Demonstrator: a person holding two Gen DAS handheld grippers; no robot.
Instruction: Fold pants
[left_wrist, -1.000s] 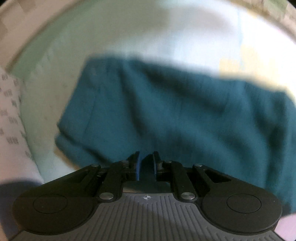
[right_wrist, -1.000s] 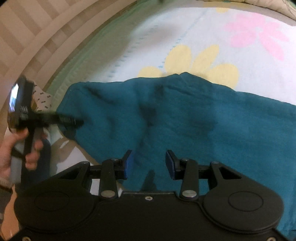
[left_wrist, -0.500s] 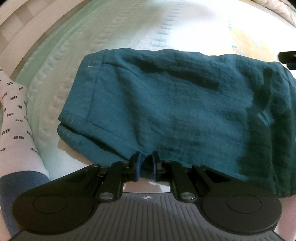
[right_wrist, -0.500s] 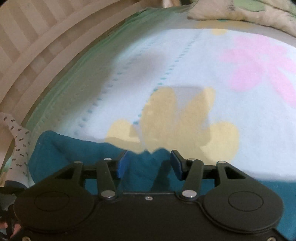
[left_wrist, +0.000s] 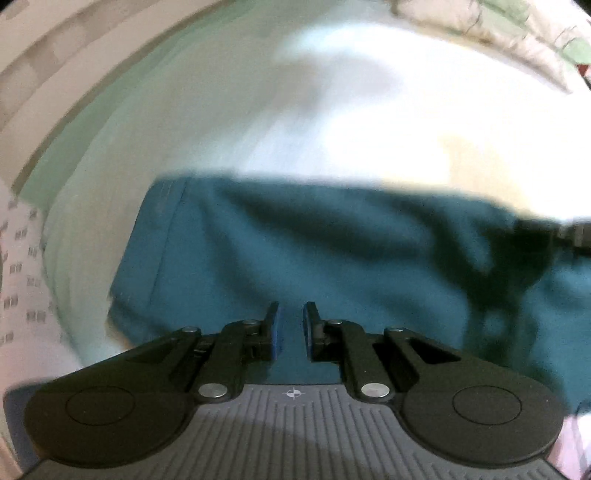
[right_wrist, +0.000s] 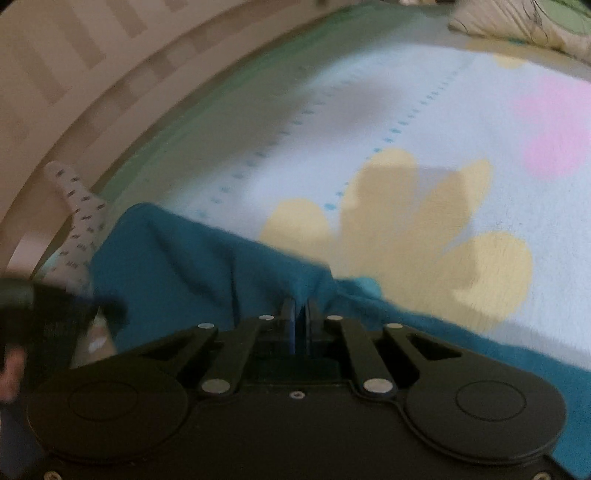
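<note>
While no readable lettering is showing anywhere, the teal pants (left_wrist: 332, 258) are lying on the flowered bedspread (right_wrist: 424, 122). The right gripper (right_wrist: 301, 314) is pinching a raised fold at the pants' far edge, its jaws having just been closing from wide apart onto the cloth. The left gripper (left_wrist: 290, 321) is gripping the near edge with a narrow gap, as before, the view now blurred. A patterned sock (right_wrist: 79, 221) is showing at left.
</note>
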